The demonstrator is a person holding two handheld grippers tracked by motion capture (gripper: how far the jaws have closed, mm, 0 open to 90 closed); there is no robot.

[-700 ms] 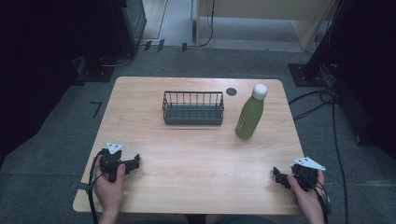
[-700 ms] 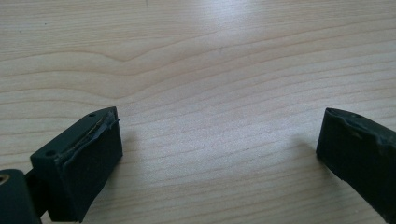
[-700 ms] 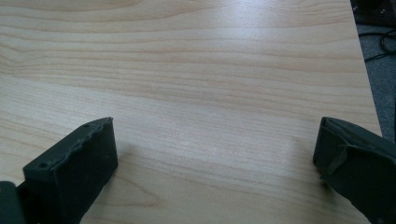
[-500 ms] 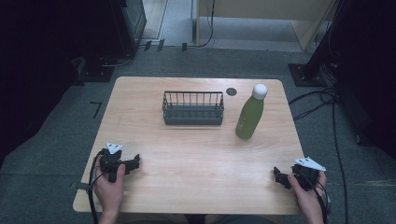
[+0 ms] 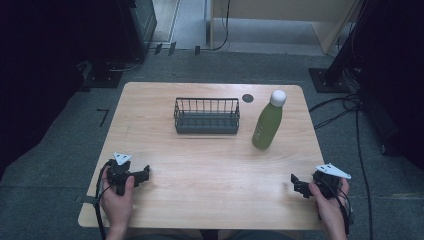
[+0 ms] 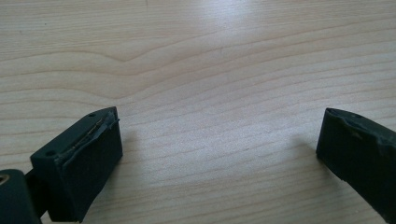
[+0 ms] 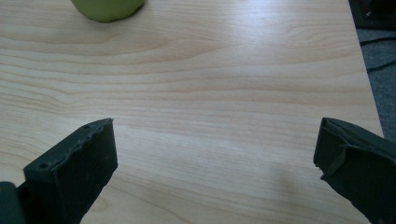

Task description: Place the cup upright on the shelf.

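Note:
A green bottle (image 5: 267, 125) with a white cap stands upright right of centre on the wooden table (image 5: 215, 165). Its rounded base (image 7: 108, 8) shows at the top edge of the right gripper view. To the bottle's left, a dark wire basket (image 5: 206, 116) sits with nothing visible inside. My left gripper (image 5: 144, 174) rests near the front left of the table, its jaws open (image 6: 219, 121) over bare wood. At the front right, my right gripper (image 5: 296, 184) is open too (image 7: 215, 128), with nothing between its jaws. Both grippers are well short of the bottle and basket.
A small dark round spot (image 5: 247, 98) marks the tabletop behind the basket. The table's right edge (image 7: 369, 88) lies close to my right gripper, with grey floor and cables (image 5: 345, 107) beyond. Dark stands and furniture surround the table.

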